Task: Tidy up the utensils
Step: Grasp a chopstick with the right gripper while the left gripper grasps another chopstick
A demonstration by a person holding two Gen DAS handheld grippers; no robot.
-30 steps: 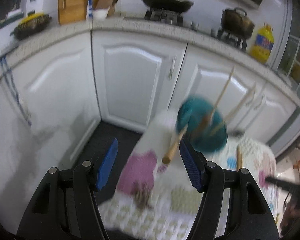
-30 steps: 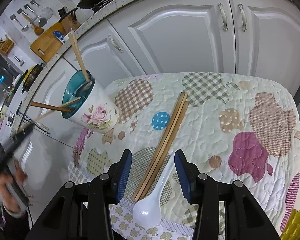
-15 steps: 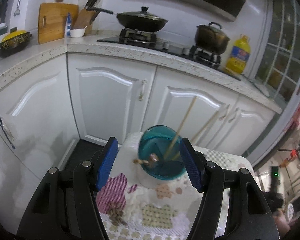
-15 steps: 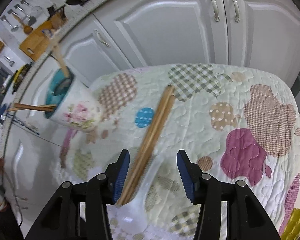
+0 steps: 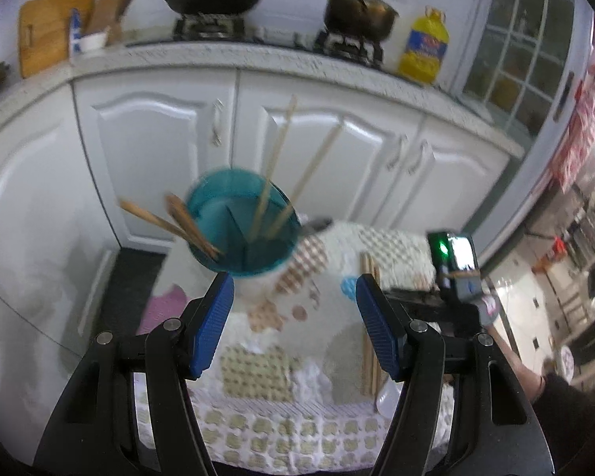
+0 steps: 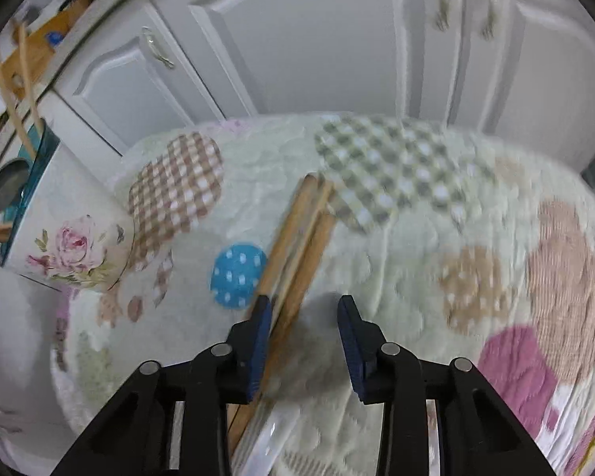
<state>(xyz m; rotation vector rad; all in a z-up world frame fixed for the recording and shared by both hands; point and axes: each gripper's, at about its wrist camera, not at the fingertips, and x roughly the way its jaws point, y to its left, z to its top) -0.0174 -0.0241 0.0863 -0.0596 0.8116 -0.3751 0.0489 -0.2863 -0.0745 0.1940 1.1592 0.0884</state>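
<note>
Chopsticks (image 6: pixel 297 238) lie between the parted right claw (image 6: pixel 303 317) fingers, ungripped

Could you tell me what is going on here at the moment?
A person is tidying utensils on a patchwork cloth. The open right claw is low over the loose wooden chopsticks, not gripping them. The open left claw hovers by the floral holder, which already holds several sticks.
</note>
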